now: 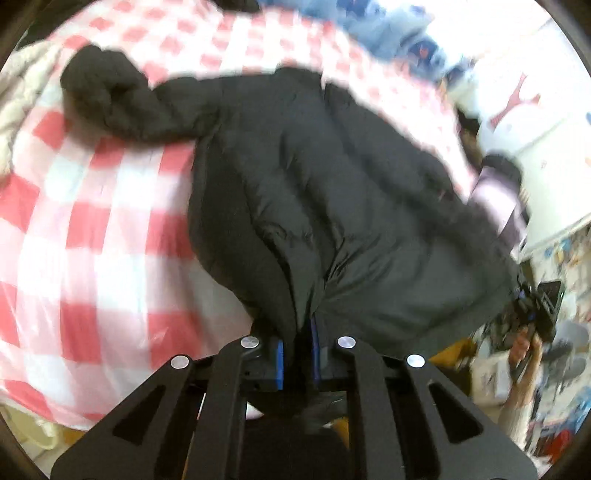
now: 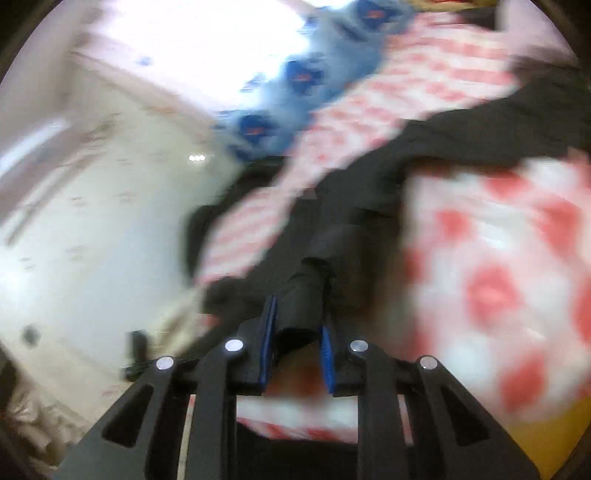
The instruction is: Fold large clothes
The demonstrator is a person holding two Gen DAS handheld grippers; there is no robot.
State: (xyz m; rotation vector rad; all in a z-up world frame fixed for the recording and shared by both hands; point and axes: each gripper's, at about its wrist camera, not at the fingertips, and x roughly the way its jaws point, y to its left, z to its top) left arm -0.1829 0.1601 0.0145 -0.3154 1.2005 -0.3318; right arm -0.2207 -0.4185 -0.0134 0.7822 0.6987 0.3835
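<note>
A large black puffer jacket (image 1: 332, 192) lies spread on a red-and-white checked bed cover (image 1: 92, 221). One sleeve (image 1: 110, 96) stretches to the far left. My left gripper (image 1: 297, 354) is shut on the jacket's near hem, with the fabric bunched between its blue pads. My right gripper (image 2: 297, 347) is shut on another black edge of the jacket (image 2: 306, 295); it also shows at the right edge of the left wrist view (image 1: 535, 306), at the jacket's right side. The right wrist view is blurred by motion.
A blue patterned blanket (image 1: 399, 33) lies at the far side of the bed, also in the right wrist view (image 2: 314, 74). A cream knitted cloth (image 1: 18, 103) lies at the far left. A white cabinet (image 2: 74, 221) stands beside the bed. Clutter covers the floor (image 1: 554, 387) at the right.
</note>
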